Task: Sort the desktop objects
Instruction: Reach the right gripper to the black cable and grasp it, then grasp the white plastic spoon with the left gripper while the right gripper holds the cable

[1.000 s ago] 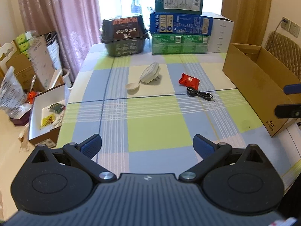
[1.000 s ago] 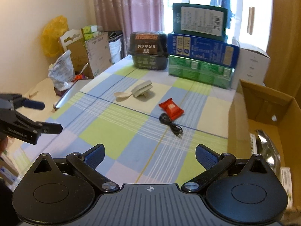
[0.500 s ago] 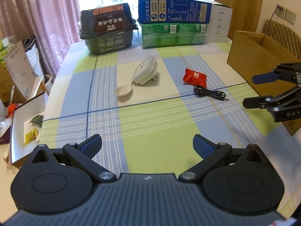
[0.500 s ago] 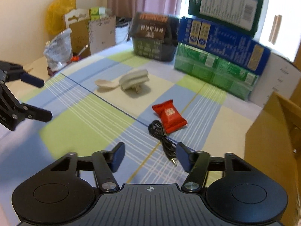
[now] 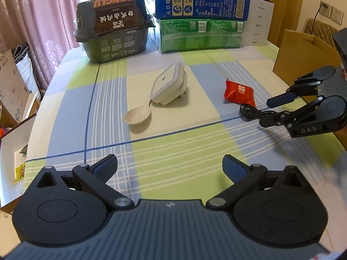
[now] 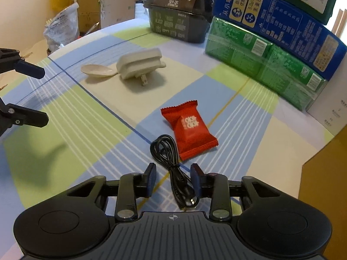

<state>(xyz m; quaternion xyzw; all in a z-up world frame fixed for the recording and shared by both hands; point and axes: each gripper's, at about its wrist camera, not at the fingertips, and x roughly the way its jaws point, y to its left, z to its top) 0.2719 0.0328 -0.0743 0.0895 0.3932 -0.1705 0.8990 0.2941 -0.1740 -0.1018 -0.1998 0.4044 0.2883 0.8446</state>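
Note:
On the checked tablecloth (image 5: 173,156) lie a white plug adapter (image 5: 169,86) (image 6: 138,65), a white spoon (image 5: 137,116) (image 6: 97,70), a red snack packet (image 5: 238,92) (image 6: 190,130) and a coiled black cable (image 5: 249,111) (image 6: 164,149). My right gripper (image 6: 173,179) (image 5: 271,110) is low over the cable's straight end. Its jaws are closing with the cable between them, and the pads do not clamp it. My left gripper (image 5: 170,166) (image 6: 36,95) stands open and holds nothing, short of the spoon and adapter.
A black food container (image 5: 115,36) and stacked blue (image 5: 201,2) and green boxes (image 5: 201,34) line the table's far edge, next to a white box (image 5: 258,21). A cardboard box (image 5: 303,54) stands at the right. An open white box (image 5: 10,151) sits beside the table's left edge.
Both grippers have come forward and down toward the table. The right jaws have narrowed from wide open to either side of the cable. The left jaws stay wide.

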